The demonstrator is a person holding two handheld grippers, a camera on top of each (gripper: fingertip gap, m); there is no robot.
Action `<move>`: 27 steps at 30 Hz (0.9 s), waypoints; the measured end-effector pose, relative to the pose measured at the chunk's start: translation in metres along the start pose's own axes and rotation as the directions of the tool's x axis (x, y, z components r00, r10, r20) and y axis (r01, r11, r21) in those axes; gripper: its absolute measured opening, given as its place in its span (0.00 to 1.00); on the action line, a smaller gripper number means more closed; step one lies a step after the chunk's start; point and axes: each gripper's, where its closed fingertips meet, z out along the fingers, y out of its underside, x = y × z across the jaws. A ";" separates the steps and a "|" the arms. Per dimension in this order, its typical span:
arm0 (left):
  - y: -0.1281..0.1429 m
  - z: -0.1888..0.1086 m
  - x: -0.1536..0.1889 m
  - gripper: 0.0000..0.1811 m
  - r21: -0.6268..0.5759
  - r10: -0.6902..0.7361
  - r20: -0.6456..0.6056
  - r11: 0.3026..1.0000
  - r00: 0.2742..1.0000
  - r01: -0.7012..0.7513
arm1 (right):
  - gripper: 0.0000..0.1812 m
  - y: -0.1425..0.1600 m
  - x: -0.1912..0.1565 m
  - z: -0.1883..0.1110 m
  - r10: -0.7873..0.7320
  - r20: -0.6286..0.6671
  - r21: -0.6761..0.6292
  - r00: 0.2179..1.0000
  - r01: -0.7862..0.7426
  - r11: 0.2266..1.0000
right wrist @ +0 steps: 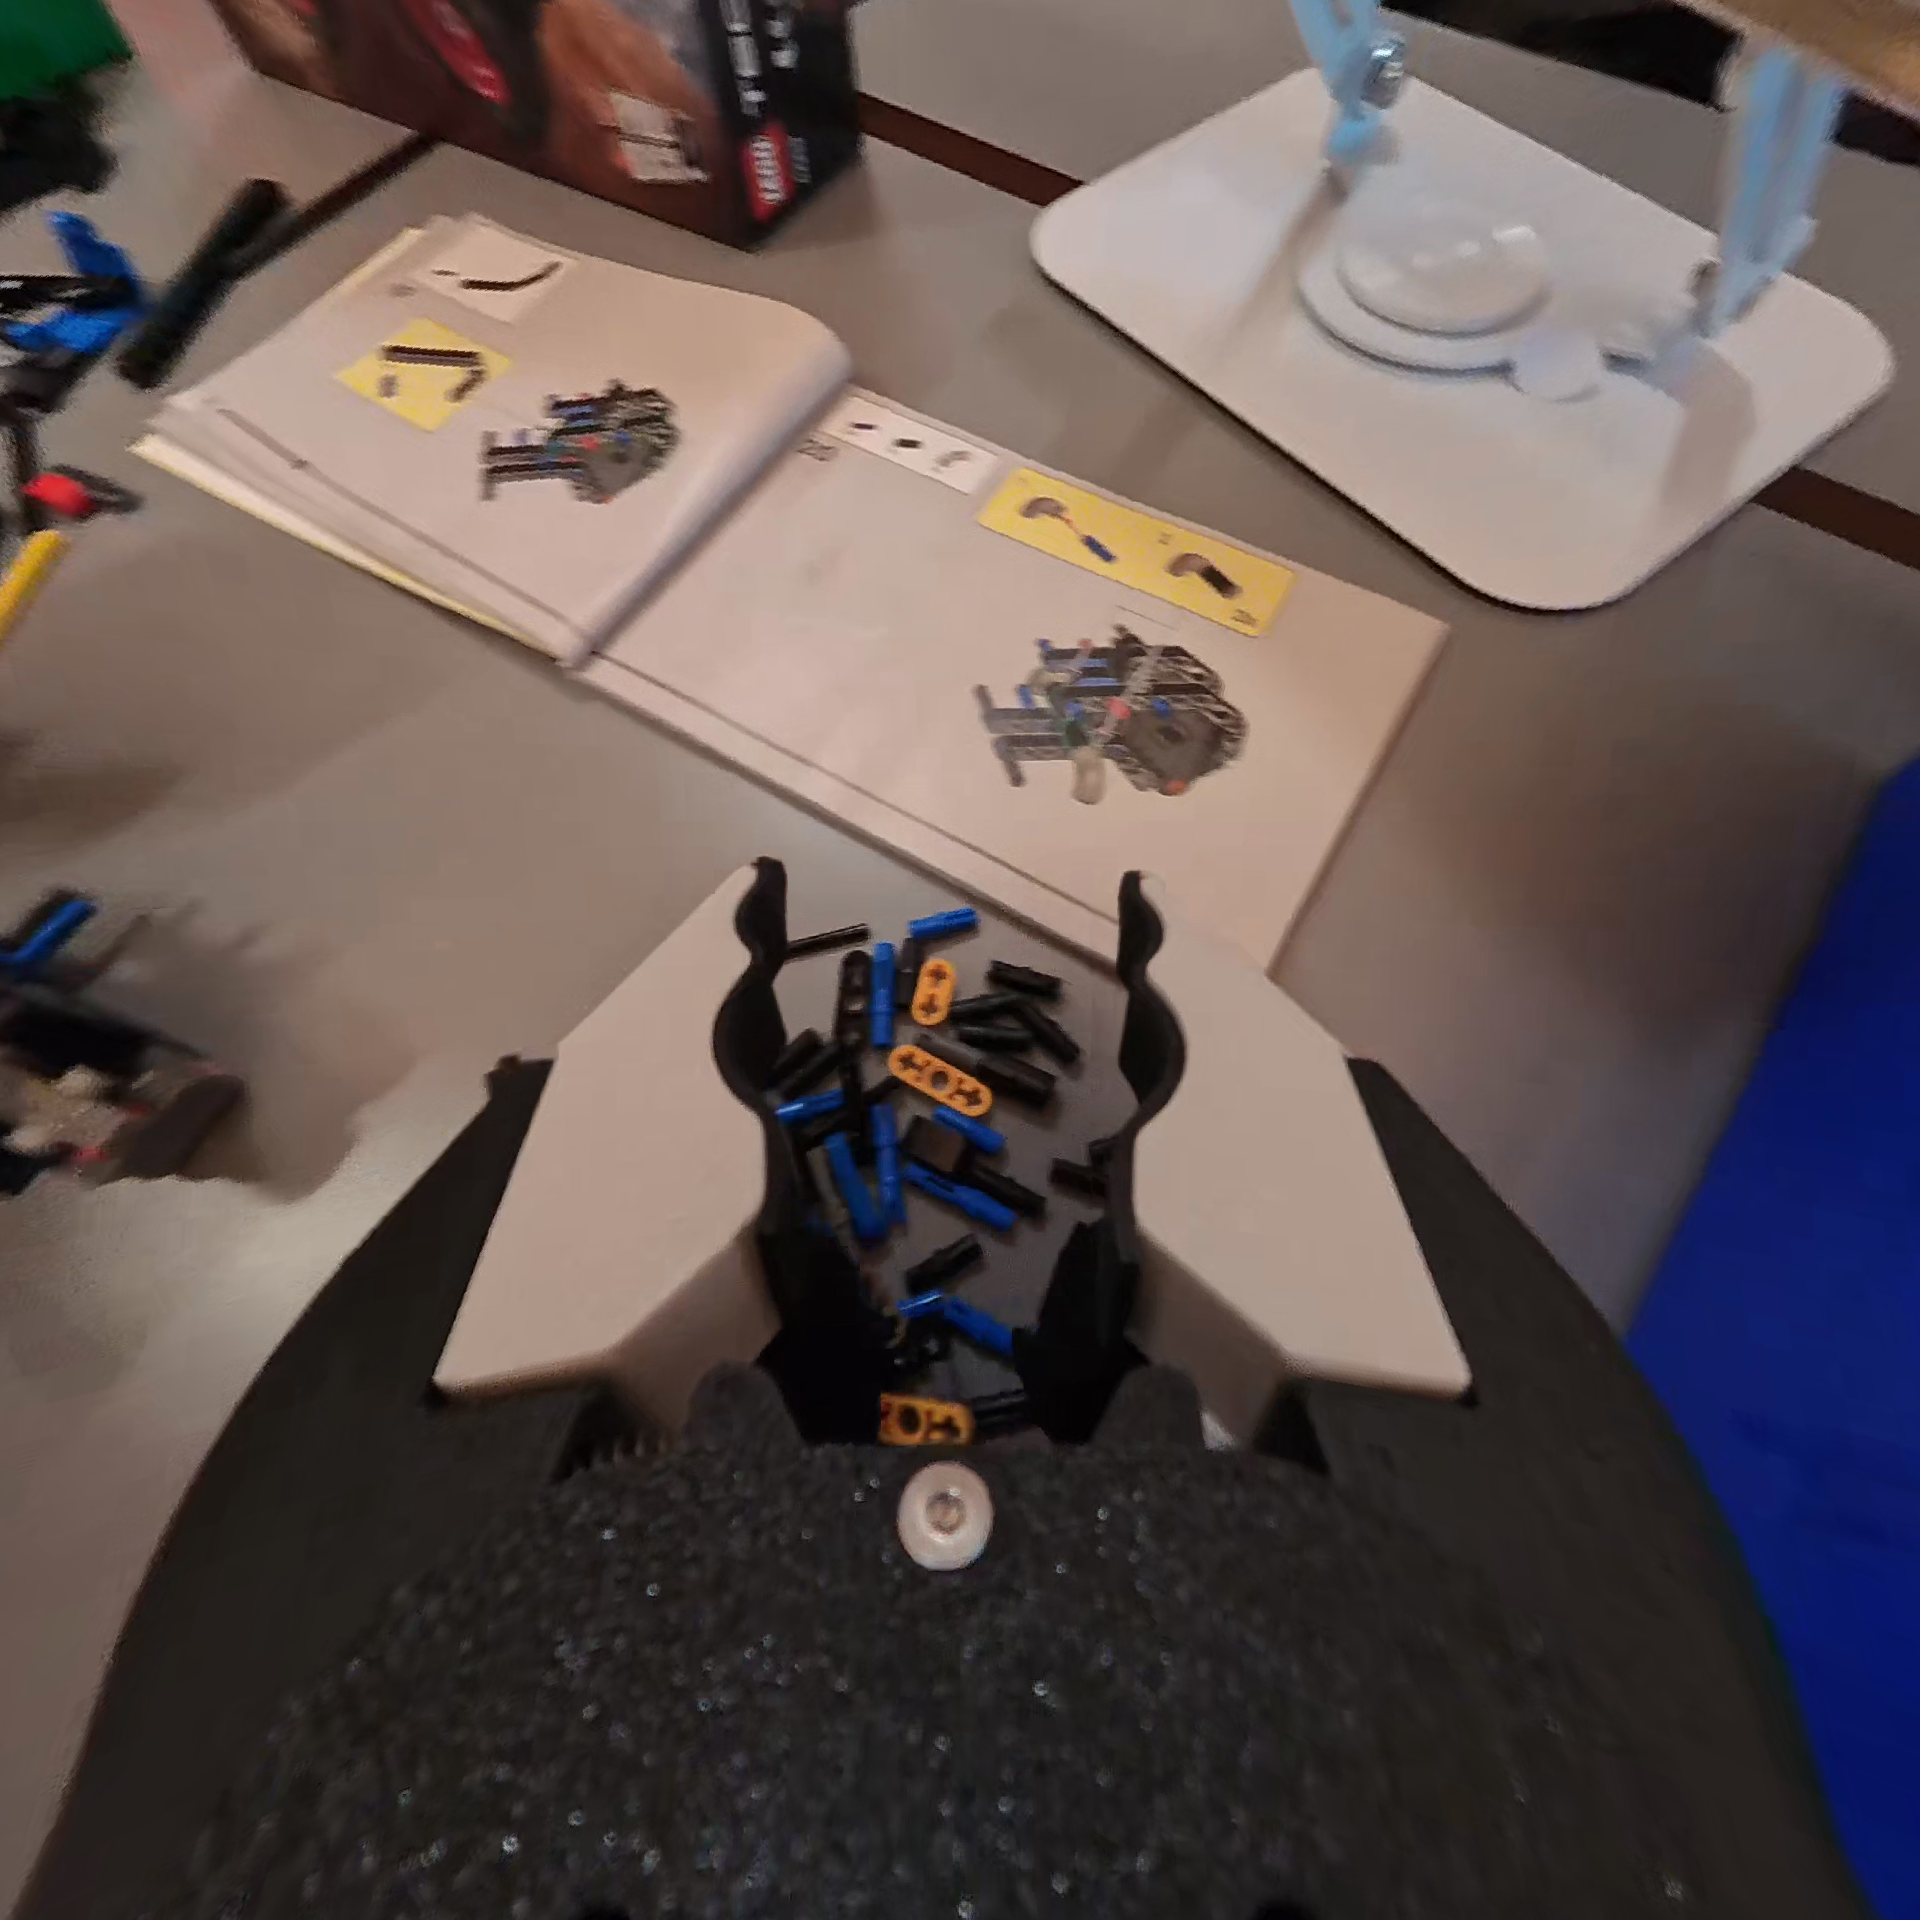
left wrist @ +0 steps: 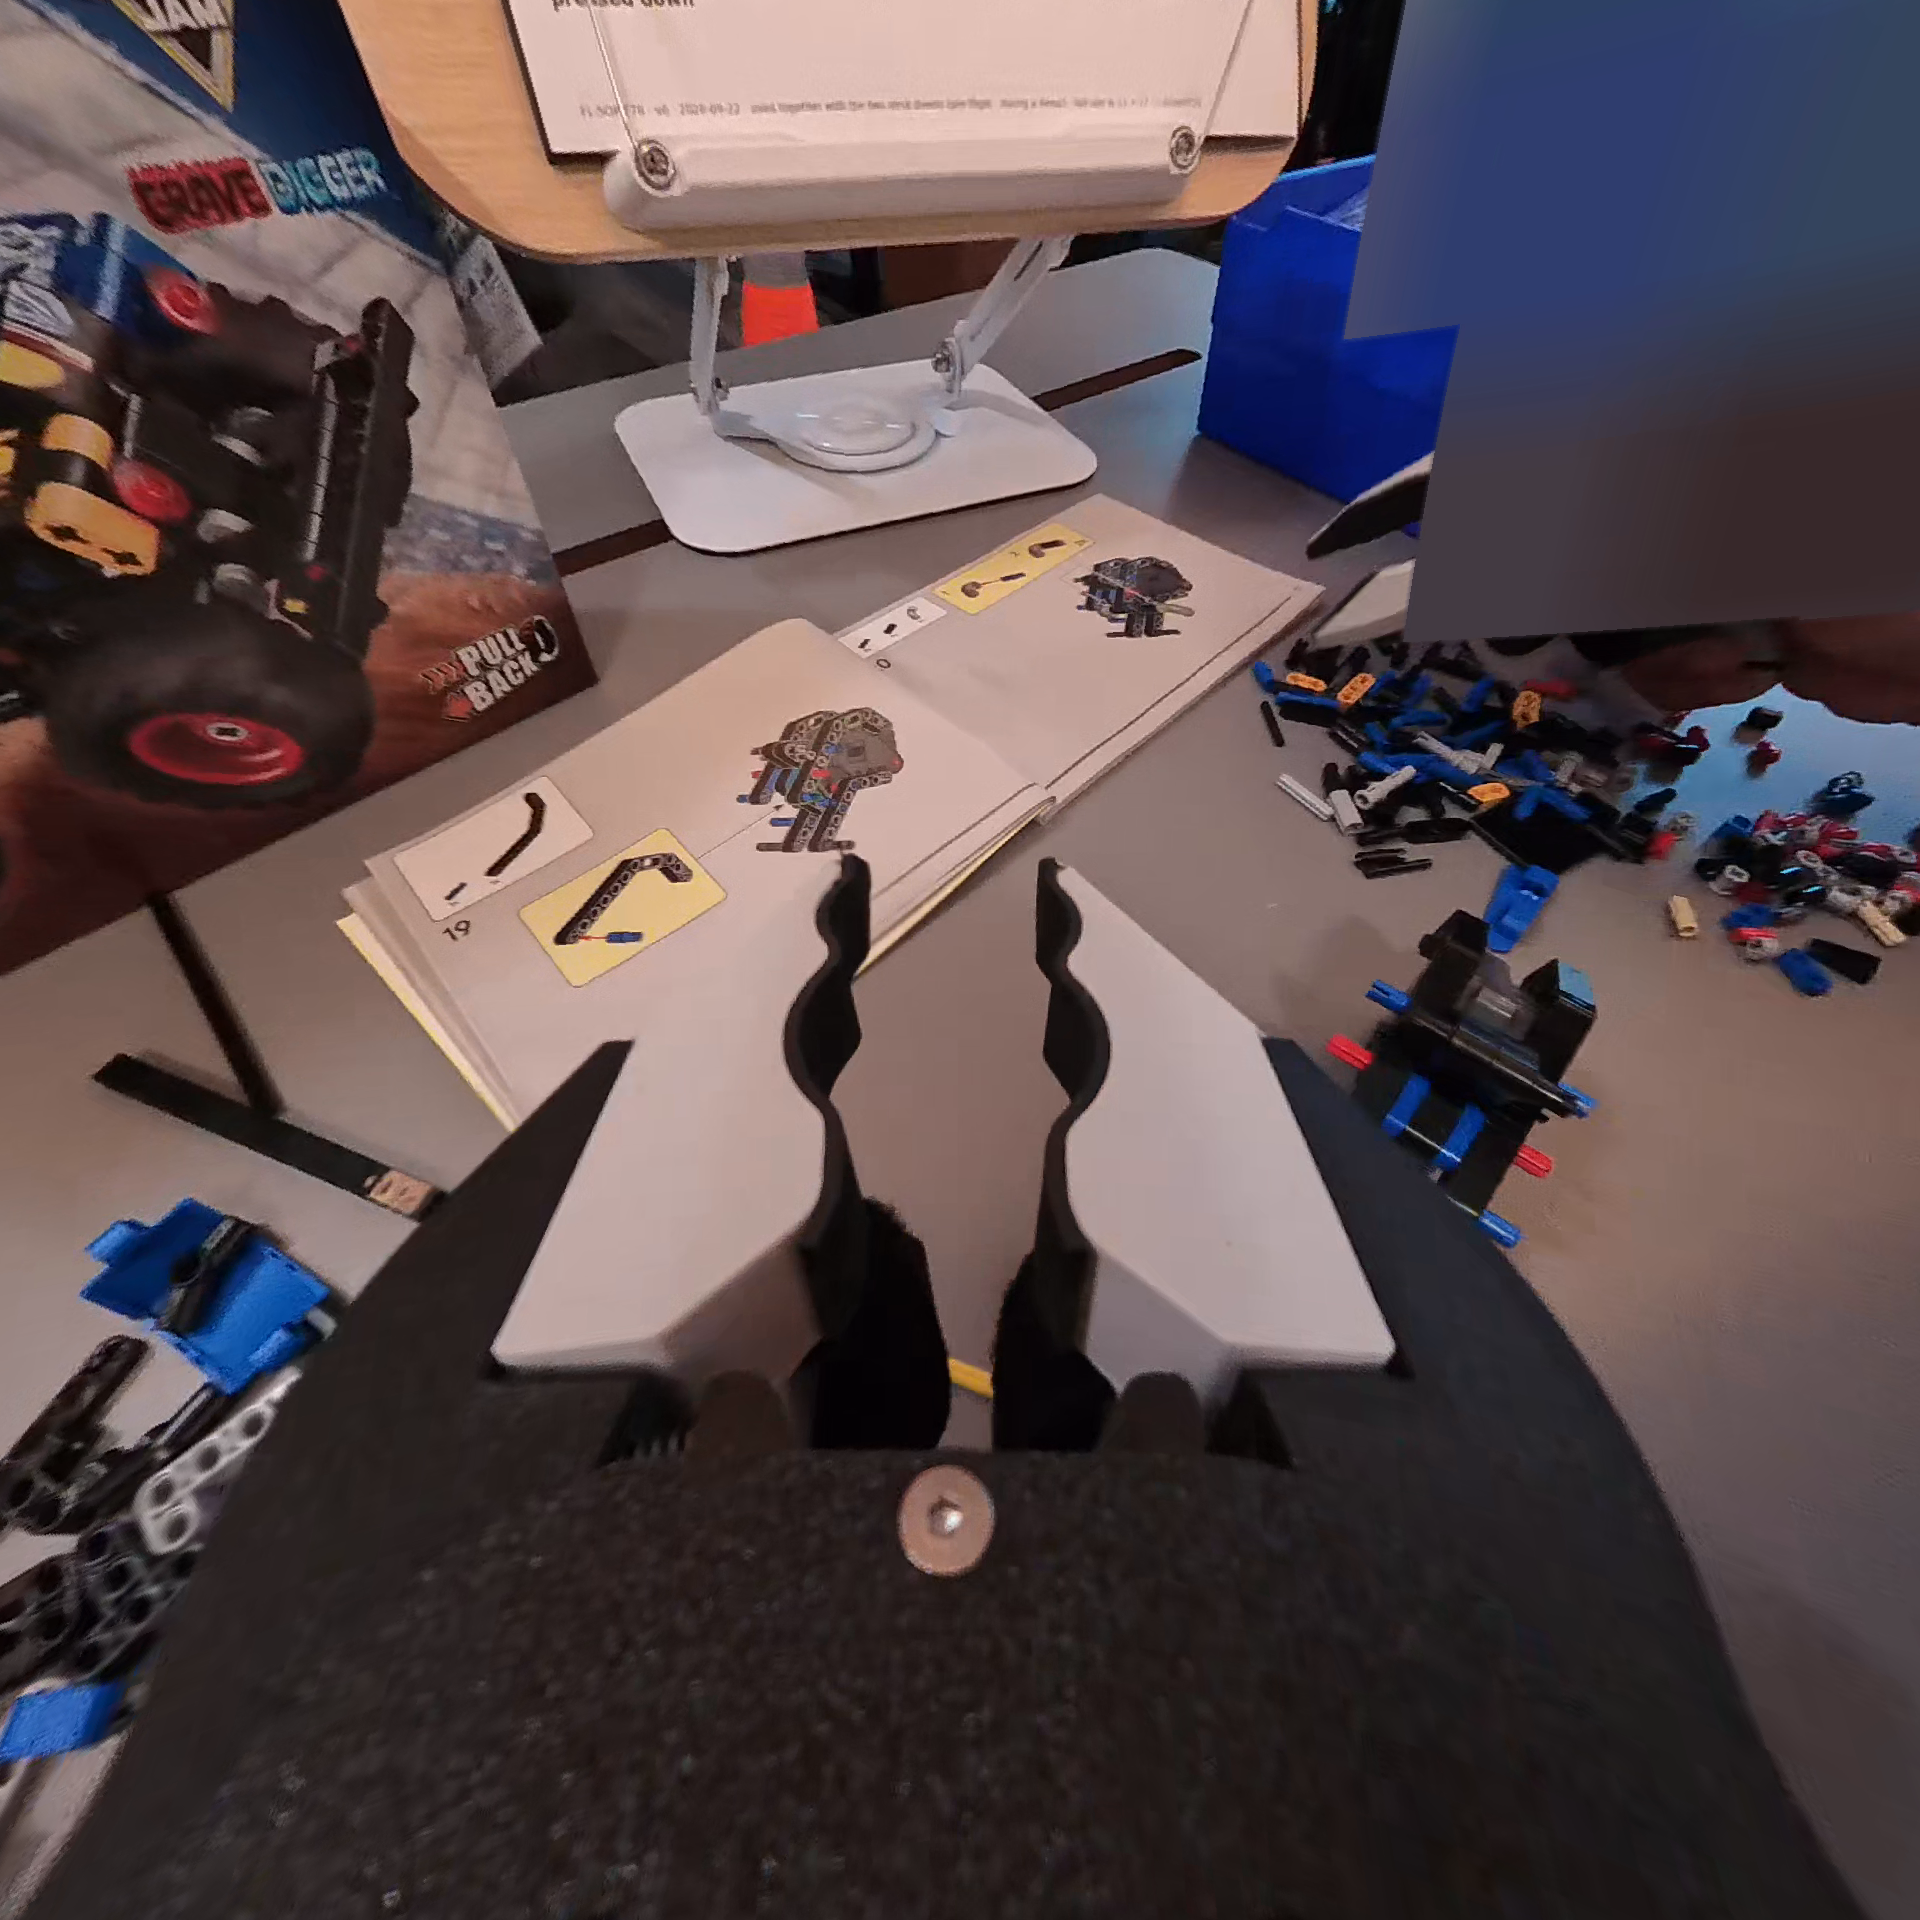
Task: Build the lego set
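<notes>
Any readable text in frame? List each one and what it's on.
Writing not copied out; these bear it:
Lego box: large coloured title, logos, readable.
Instruction booklet: small figures beside the diagrams.
Clipped white sheet: fine print, mostly too small.
Right wrist view: everything blurred.

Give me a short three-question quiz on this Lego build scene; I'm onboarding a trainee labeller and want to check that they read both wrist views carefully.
1. True or false: the left hand-held gripper is shut on a blue pin.
2. Over what does the right hand-held gripper hang? A) the instruction booklet B) a pile of small pins and connectors C) the white stand base
3. Fill in: the part-built black and blue model stands on the grey table to the ___ of the left hand-held gripper.

Key: 1 false, it is open and empty; 2 B; 3 right.
</notes>
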 end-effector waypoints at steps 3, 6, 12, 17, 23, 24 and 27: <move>0.009 0.003 0.003 0.16 -0.016 -0.018 -0.020 1.000 1.000 0.017 | 0.35 0.002 0.006 0.001 0.019 -0.043 0.000 0.999 -0.019 1.000; 0.005 -0.003 -0.005 0.16 0.004 0.004 0.020 1.000 1.000 -0.004 | 0.34 0.005 0.009 0.002 0.035 -0.042 -0.017 0.999 -0.035 0.999; 0.002 -0.010 -0.003 0.16 0.016 -0.030 -0.002 0.999 1.000 0.030 | 0.33 0.005 0.013 -0.001 0.016 -0.060 -0.022 0.998 -0.018 1.000; 0.010 -0.011 -0.009 0.16 -0.017 -0.031 0.032 0.999 0.999 0.032 | 0.32 -0.001 0.016 -0.007 -0.006 -0.080 -0.005 0.997 0.005 1.000; 0.008 -0.013 -0.011 0.16 -0.014 -0.026 0.044 1.000 0.999 0.026 | 0.31 -0.004 0.010 -0.008 -0.003 -0.064 0.007 0.998 0.003 1.000; 0.009 -0.013 -0.011 0.15 -0.015 -0.021 0.048 1.000 0.999 0.022 | 0.31 -0.004 0.009 -0.008 -0.008 -0.062 0.008 0.998 0.008 1.000; 0.011 -0.013 -0.011 0.15 -0.026 -0.008 0.059 1.000 0.998 0.009 | 0.30 -0.006 0.004 -0.009 -0.026 -0.056 0.010 0.998 0.027 1.000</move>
